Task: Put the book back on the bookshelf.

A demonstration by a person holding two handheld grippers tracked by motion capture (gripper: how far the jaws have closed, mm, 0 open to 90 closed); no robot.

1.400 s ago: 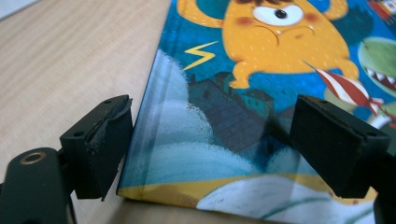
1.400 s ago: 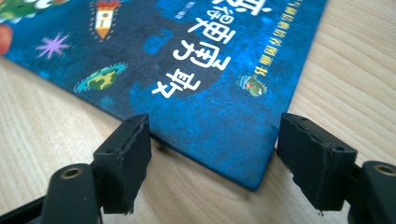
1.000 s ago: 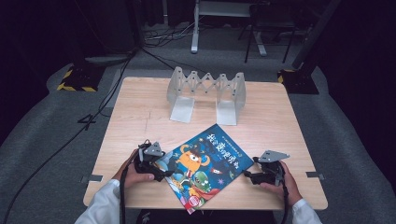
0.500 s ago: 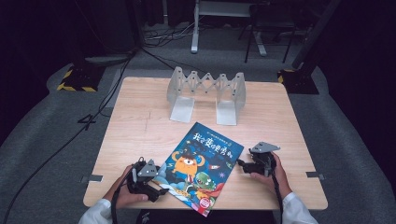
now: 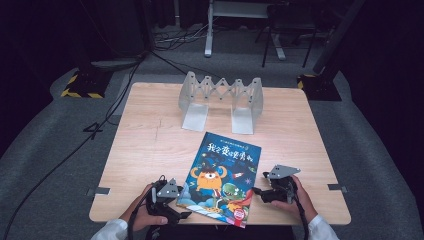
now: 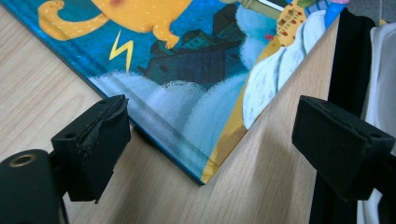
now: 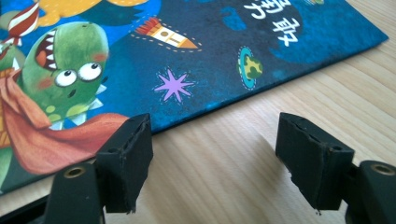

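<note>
Book (image 5: 220,180) lies lower centre for me; my left gripper (image 6: 210,140) view reveals its corner between spread jaws, my right gripper (image 7: 215,154) likewise apart beside its edge.

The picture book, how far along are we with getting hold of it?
Done: both tongs sit at the picture book, the left tongs at its near corner, the right tongs at its right edge. In hand: both are open, neither gripping. Left: closing on it and lifting; the folding rack behind stands empty.
</note>
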